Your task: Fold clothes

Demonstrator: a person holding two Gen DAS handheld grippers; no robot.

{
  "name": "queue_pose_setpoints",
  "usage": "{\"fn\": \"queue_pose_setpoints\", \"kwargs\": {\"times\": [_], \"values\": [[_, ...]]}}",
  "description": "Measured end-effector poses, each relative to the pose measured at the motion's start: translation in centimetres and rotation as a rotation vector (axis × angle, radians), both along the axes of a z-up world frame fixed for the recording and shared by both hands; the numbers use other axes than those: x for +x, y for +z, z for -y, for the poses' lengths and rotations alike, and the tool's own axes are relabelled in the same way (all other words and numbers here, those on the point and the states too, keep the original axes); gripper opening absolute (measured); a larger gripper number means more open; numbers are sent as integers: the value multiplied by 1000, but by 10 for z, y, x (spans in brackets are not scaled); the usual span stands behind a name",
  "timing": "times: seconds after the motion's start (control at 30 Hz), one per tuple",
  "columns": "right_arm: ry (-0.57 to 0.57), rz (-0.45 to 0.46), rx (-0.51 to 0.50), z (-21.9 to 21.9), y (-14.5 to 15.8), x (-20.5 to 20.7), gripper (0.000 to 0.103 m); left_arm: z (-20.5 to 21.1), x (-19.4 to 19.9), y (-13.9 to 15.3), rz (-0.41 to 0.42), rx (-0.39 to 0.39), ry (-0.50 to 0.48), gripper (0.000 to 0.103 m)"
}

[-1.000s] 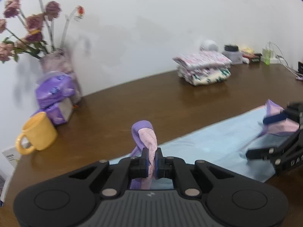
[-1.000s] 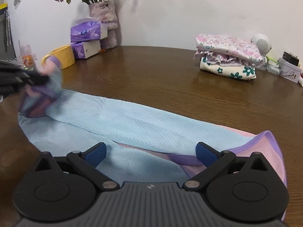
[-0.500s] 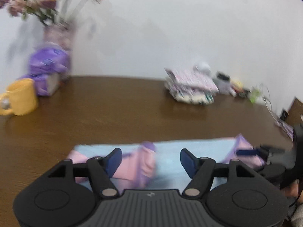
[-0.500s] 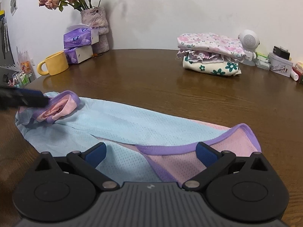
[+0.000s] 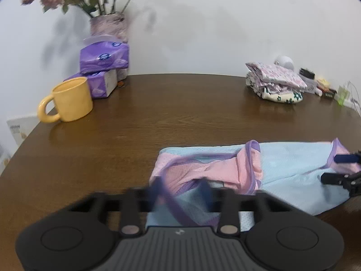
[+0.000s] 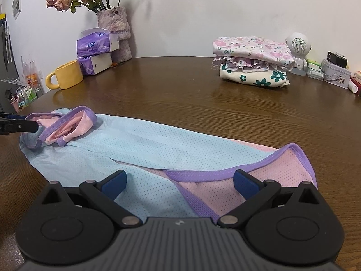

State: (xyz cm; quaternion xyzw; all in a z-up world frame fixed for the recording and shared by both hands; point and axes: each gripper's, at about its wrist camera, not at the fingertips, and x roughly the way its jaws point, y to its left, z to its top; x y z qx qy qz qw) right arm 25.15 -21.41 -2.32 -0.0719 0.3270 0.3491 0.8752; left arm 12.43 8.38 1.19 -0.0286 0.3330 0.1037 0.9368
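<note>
The garment [image 6: 144, 144] lies flat on the near table [image 6: 203, 103]. My left tongs [image 5: 180, 192] are closing over its purple hem. My right tongs [image 6: 179, 181] stand wide above it.

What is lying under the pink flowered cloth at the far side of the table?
Under the pink flowered cloth a ruffled purple piece and a cream garment with green flowers are stacked. Their covered parts are hidden.

Blurred left gripper [image 5: 180, 192] over garment [image 5: 282, 169]
</note>
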Motion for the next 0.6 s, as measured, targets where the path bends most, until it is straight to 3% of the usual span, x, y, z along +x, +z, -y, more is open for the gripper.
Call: {"fn": "queue_pose_setpoints", "kwargs": {"times": [0.17, 0.37, 0.47, 0.53, 0.6], "values": [[1, 2, -3, 0, 0, 0, 102, 19, -2, -1, -7, 95, -77, 2], [5, 6, -8, -1, 0, -2, 103, 26, 7, -13, -53, 76, -105, 3], [5, 6, -7, -1, 0, -3, 102, 23, 7, -14, -61, 43, -92, 13], [4, 5, -4, -1, 1, -3, 102, 19, 3, -8, -37, -9, -90, 39], [4, 4, -3, -1, 1, -2, 102, 26, -4, 2, 0, -14, -136, 40]]}}
